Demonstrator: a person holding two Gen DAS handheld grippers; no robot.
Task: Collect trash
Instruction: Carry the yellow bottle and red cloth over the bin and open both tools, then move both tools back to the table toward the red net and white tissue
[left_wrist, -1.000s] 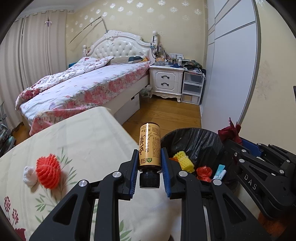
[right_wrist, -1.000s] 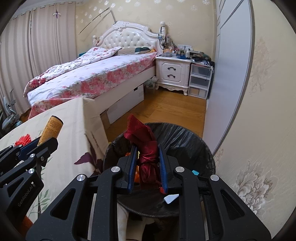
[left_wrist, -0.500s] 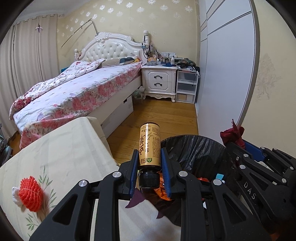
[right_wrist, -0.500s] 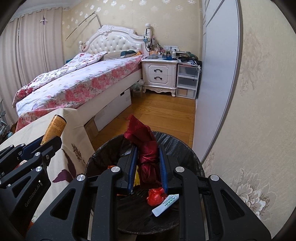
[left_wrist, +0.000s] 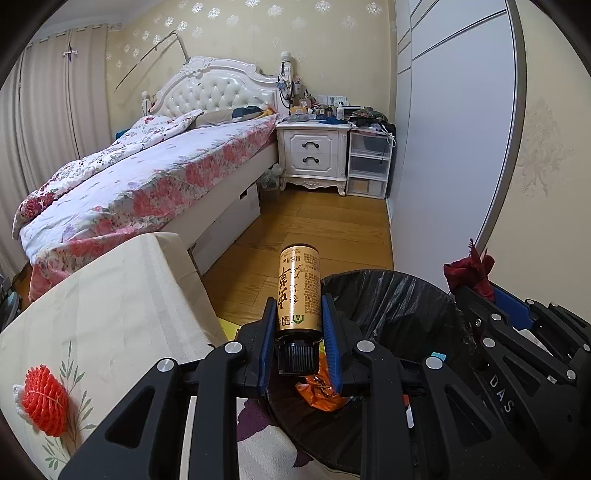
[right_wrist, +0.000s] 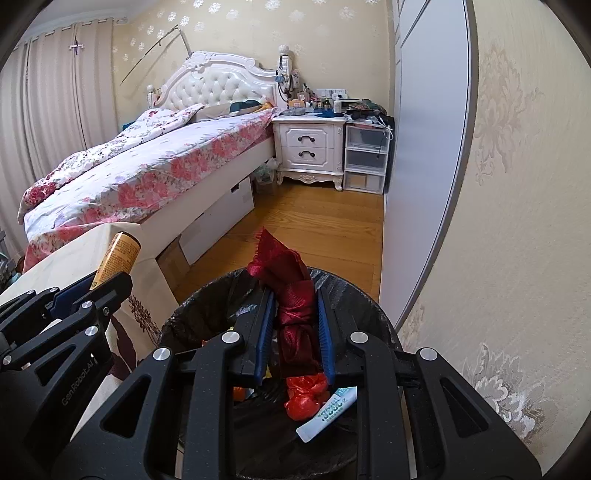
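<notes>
"DAS" is printed on the black right claw (left_wrist: 476, 291); "GenRobot.AI" on the black left claw (right_wrist: 110, 275); "3500" on a white tube (right_wrist: 328, 408).

Both views are taken from behind gripper fingers, angled down and close over the black-lined bin (left_wrist: 391, 306) (right_wrist: 207, 317), facing the bed (left_wrist: 155, 173) (right_wrist: 147, 166) and nightstand (left_wrist: 314, 155) (right_wrist: 310, 146). Bin, bed, table corner (left_wrist: 162, 243) (right_wrist: 110, 236) are shared; bin depth is probably foreshortened.
</notes>
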